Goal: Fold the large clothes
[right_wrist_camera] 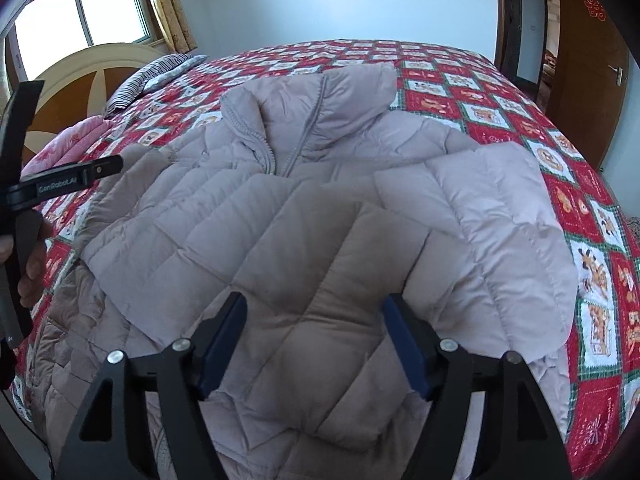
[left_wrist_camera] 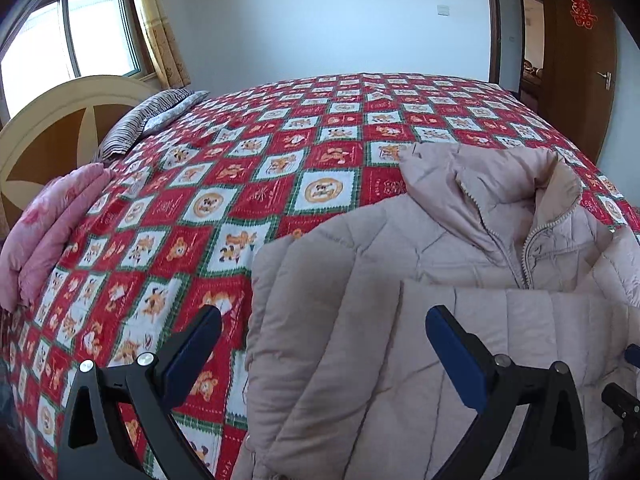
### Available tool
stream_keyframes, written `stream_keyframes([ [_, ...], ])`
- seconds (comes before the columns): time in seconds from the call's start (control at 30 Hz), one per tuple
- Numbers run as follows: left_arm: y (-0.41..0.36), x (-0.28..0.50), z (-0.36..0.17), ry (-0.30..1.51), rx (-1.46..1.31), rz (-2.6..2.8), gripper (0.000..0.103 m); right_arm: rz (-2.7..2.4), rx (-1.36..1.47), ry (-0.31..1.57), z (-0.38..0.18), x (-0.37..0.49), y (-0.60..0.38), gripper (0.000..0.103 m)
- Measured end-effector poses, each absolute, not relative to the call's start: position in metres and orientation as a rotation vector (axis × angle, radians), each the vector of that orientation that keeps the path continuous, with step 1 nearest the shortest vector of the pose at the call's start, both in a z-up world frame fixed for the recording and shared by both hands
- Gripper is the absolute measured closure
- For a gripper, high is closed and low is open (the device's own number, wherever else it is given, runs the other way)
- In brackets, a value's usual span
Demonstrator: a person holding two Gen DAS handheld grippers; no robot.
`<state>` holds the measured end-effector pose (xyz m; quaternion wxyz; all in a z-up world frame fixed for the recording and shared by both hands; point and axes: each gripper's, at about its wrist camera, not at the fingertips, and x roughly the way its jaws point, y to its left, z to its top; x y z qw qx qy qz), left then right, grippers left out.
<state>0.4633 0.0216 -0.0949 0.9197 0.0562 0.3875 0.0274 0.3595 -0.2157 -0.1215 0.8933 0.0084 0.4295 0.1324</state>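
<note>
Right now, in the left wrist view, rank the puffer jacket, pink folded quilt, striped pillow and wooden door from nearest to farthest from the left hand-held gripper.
1. Puffer jacket: directly under and right of the open left hand-held gripper.
2. Pink folded quilt: left bed edge.
3. Striped pillow: far left, by the headboard.
4. Wooden door: far right, beyond the bed.

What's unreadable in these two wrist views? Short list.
- Hem of the pale pink quilted puffer jacket: cut off by the bottom edge in both views, behind the right hand-held gripper and left hand-held gripper.
- Jacket's right side: cut off by the left wrist view's right edge.
- Red double-happiness paper cutout on the brown wooden door: clipped in the right wrist view.
- Folded pink blanket: cut off at the left edge.
</note>
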Motion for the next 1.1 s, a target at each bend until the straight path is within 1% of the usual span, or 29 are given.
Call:
stream_keyframes([
  [0.23, -0.001, 0.514, -0.084, 0.793, 0.121, 0.026, 0.001, 0.28, 0.115, 0.888, -0.103, 0.389, -0.244, 0.029],
  [0.4, -0.012, 0.559, -0.072, 0.768, 0.095, 0.006, 0.001, 0.263, 0.185, 0.844, -0.085, 0.434, -0.261, 0.029],
  [0.5, -0.019, 0.592, -0.072, 0.782, 0.079, -0.013, 0.001, 0.253, 0.234, 0.815, -0.074, 0.468, -0.267, 0.025],
  [0.63, -0.035, 0.628, -0.083, 0.796, 0.119, -0.017, 0.001, 0.226, 0.249, 0.8, -0.065, 0.513, -0.265, 0.021],
  [0.73, -0.044, 0.644, -0.098, 0.831, 0.152, -0.025, 0.001, 0.211, 0.229, 0.839, -0.069, 0.547, -0.258, 0.02],
  [0.87, -0.046, 0.643, -0.113, 0.844, 0.181, -0.063, 0.001, 0.183, 0.168, 0.904, -0.085, 0.582, -0.249, 0.021],
  [0.9, -0.046, 0.64, -0.116, 0.835, 0.193, -0.07, 0.003, 0.188, 0.151, 0.923, -0.089, 0.587, -0.247, 0.022],
  [0.93, -0.044, 0.637, -0.117, 0.823, 0.201, -0.079, 0.01, 0.187, 0.125, 0.939, -0.093, 0.59, -0.246, 0.036],
  [0.97, -0.042, 0.634, -0.118, 0.829, 0.205, -0.104, 0.036, 0.182, 0.097, 0.956, -0.096, 0.591, -0.244, 0.066],
  [1.0, -0.04, 0.633, -0.12, 0.853, 0.201, -0.141, 0.066, 0.187, 0.083, 0.974, -0.099, 0.589, -0.243, 0.083],
  [1.03, -0.037, 0.632, -0.121, 0.876, 0.188, -0.176, 0.079, 0.191, 0.078, 0.981, -0.101, 0.586, -0.245, 0.093],
  [1.07, -0.034, 0.628, -0.121, 0.883, 0.182, -0.193, 0.088, 0.187, 0.068, 0.968, -0.101, 0.58, -0.247, 0.093],
  [1.1, -0.032, 0.623, -0.119, 0.871, 0.189, -0.194, 0.088, 0.182, 0.049, 0.95, -0.1, 0.572, -0.249, 0.093],
])
